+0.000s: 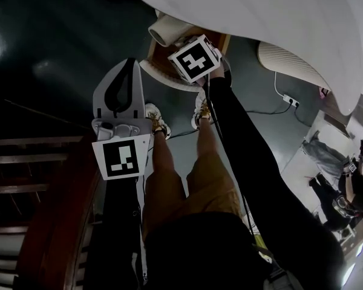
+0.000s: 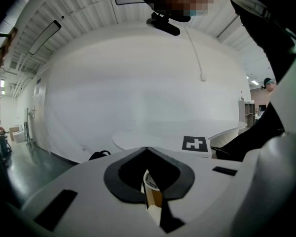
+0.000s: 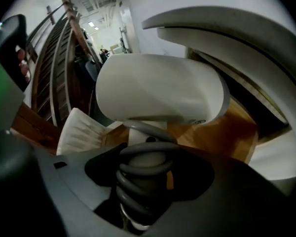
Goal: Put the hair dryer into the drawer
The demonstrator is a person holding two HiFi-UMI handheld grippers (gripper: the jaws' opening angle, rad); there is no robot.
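Observation:
A white hair dryer (image 1: 163, 30) hangs over the open drawer (image 1: 159, 76), just below the white table's edge. My right gripper (image 1: 183, 46) is shut on its handle, mostly hidden behind the marker cube. In the right gripper view the dryer's body (image 3: 158, 90) fills the middle, and the handle with grey cord wound round it sits between the jaws of my right gripper (image 3: 147, 181). The drawer's wooden inside (image 3: 232, 132) lies right behind it. My left gripper (image 1: 129, 65) hangs to the left of the drawer, shut and empty; its closed tips (image 2: 147, 149) face the table.
The white round table top (image 1: 278, 17) overhangs the drawer. A wooden staircase rail (image 1: 42, 162) runs along the left. A power strip (image 1: 290, 100) with a cable lies on the dark floor at right. Another person (image 1: 345, 192) stands far right. My shoes (image 1: 157, 119) are near the drawer.

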